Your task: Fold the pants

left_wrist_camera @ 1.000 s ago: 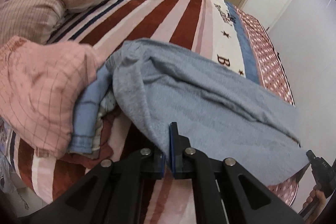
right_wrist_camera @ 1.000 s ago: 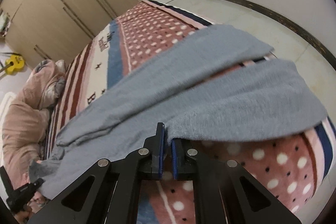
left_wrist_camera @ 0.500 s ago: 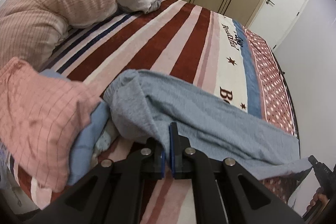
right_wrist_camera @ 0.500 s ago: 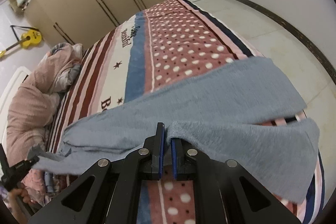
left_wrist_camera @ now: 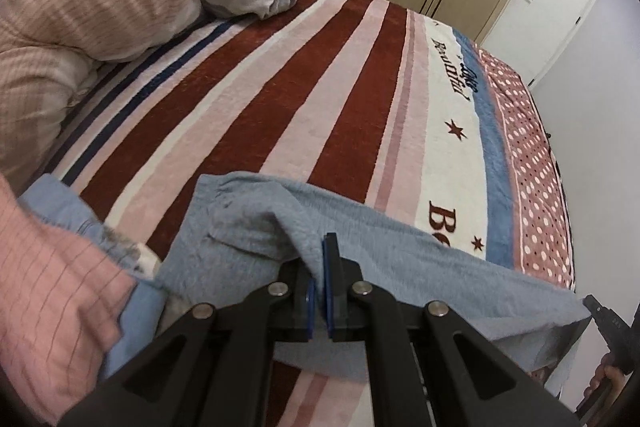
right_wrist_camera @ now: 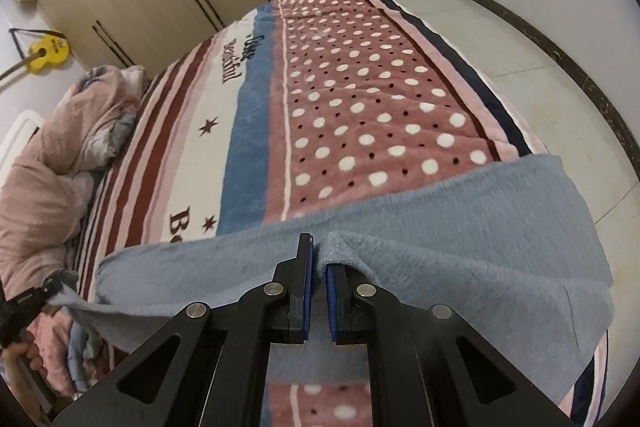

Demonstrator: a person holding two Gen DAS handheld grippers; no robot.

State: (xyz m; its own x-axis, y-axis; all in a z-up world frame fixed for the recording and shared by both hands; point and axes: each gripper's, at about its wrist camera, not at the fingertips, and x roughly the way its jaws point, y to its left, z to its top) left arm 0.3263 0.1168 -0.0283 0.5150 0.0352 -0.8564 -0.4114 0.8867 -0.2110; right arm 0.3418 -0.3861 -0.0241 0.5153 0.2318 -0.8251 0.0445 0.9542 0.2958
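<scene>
Both grippers, L point(left_wrist_camera: 320, 259) & R point(right_wrist_camera: 318, 255), stay clamped on the gray pants point(right_wrist_camera: 460, 227), now dragged toward 6 o'clock, baring more bedspread point(left_wrist_camera: 320, 67).

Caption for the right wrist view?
Right gripper shut on grey-blue pants, stretched across the patterned blanket.

Left gripper point(left_wrist_camera: 320, 267) clamped on grey-blue pants point(left_wrist_camera: 400, 267) (stretched taut) along the striped bed's point(left_wrist_camera: 304, 75) near edge.
</scene>
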